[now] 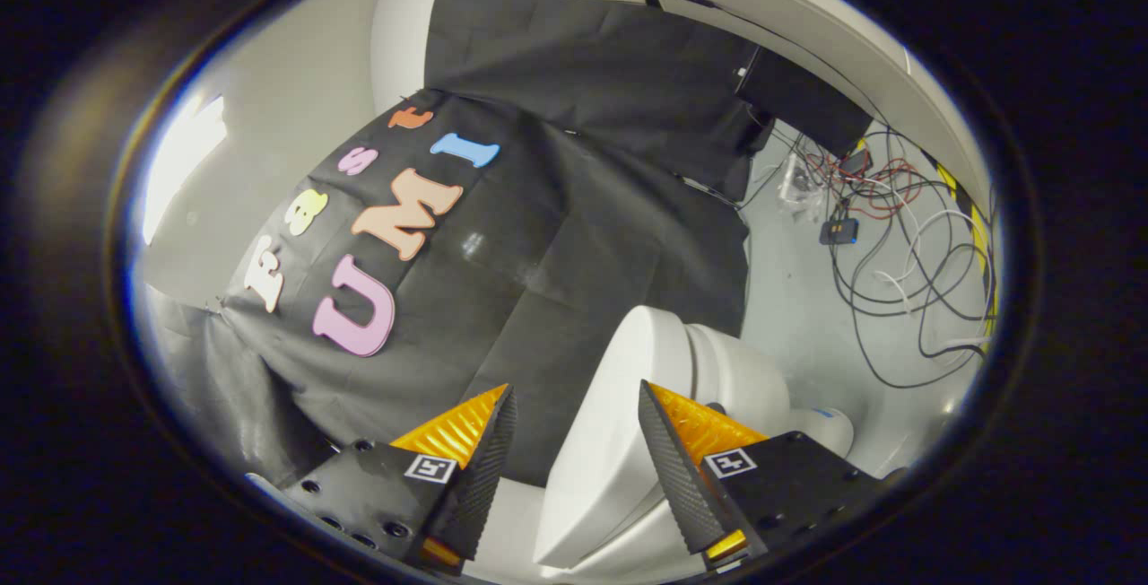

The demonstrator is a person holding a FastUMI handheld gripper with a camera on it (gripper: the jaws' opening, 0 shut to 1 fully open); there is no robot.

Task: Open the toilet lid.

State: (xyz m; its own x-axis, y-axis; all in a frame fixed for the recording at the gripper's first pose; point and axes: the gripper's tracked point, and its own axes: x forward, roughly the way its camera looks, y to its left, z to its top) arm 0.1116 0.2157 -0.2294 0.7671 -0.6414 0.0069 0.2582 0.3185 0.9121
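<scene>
Your gripper (576,410) has its fingers spread wide and holding nothing, with the toilet lid (601,441) standing raised between and just beyond them. The opening looks done or nearly so. Next, draw back clear of the toilet (735,370) without knocking the lid.

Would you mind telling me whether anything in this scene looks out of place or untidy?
Loose cables lie tangled on the floor beyond the toilet, a messy heap. The hand-held gripper is open, its fingers either side of the raised toilet lid.
</scene>
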